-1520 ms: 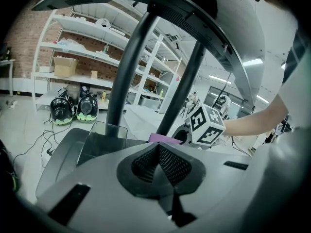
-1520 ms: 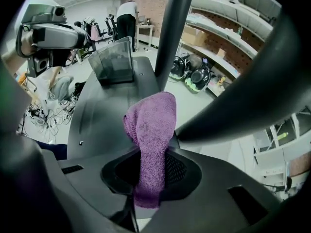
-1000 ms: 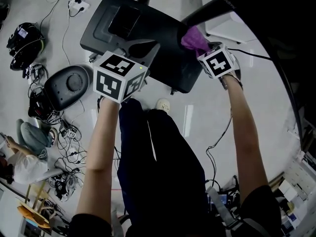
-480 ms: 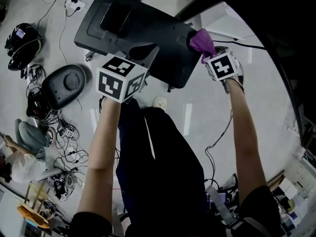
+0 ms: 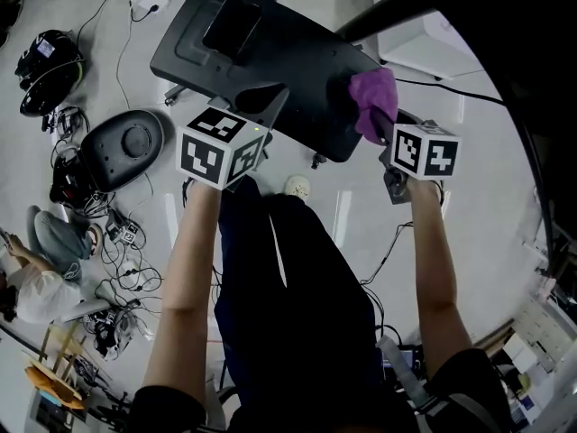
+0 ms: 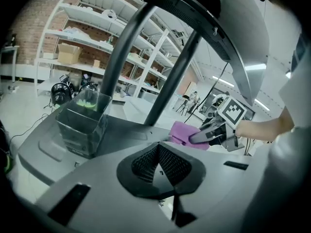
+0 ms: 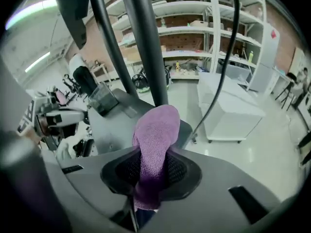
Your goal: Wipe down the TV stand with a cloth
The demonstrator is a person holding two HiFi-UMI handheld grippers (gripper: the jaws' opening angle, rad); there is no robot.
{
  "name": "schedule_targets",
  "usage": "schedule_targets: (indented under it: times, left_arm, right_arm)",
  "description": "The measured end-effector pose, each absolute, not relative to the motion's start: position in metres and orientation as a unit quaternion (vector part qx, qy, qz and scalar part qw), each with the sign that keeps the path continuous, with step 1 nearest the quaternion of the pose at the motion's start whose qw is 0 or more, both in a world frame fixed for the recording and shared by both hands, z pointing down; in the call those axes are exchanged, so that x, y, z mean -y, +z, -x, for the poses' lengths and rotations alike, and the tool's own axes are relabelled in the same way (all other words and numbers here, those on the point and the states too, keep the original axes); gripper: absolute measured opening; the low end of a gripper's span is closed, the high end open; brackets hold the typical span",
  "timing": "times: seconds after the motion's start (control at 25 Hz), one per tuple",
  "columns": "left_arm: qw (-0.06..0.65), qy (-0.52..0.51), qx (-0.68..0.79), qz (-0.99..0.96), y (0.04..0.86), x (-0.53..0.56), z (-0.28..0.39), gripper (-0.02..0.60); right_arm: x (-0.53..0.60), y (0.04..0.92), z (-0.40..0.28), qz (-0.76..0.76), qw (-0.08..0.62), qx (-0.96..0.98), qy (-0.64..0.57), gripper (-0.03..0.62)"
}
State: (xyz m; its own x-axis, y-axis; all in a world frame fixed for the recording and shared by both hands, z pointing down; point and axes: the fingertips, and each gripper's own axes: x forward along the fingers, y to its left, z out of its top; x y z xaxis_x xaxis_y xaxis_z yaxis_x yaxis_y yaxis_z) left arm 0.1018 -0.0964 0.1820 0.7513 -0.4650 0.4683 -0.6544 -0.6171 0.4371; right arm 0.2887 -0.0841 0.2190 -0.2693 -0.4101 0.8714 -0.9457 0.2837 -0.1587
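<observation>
Closest in, your right gripper (image 7: 154,173) has its jaws clamped on the purple cloth (image 7: 156,130), which bulges out past the pads. Your left gripper (image 6: 159,161) has its jaws closed together with nothing between them, hovering over the near edge of the TV stand (image 5: 270,57). Just ahead, the cloth sits at the right-hand end of the stand's dark base plate, and from the left gripper view it looks to be lying on the surface there. Further across the plate a clear box (image 6: 82,123) stands at the left end, well apart from the cloth, and the two dark poles (image 7: 146,42) rise behind. Nothing shows which parts are already clean. I'd say the wipe is under way at the right end, with the middle, the pole feet and the area round the box left to cover. Beyond, shelving (image 7: 194,28) lines the wall.
</observation>
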Motion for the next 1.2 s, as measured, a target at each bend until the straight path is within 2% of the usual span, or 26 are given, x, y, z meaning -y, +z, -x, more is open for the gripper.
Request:
schedule_targets:
  times: [0.52,0.84,0.96,1.2]
  left_arm:
    - [0.319,0.154,0.33,-0.875,0.199,0.104,-0.045,0.005]
    - [0.307,0.183,0.308,-0.882,0.214,0.109,-0.012,0.005]
    - [0.323,0.17,0.304,-0.88,0.219,0.112,0.004,0.005]
    - [0.328,0.177,0.284,-0.883,0.226,0.119,0.023,0.005]
  right_arm:
    - [0.13,0.225,-0.141,-0.523,0.199,0.692,0.456,0.095]
    - [0.158,0.245,-0.087,-0.544,0.118,0.648,0.52,0.097]
    - [0.165,0.251,-0.07,-0.549,0.102,0.641,0.527,0.096]
    - [0.174,0.27,-0.051,-0.565,0.12,0.623,0.528,0.095]
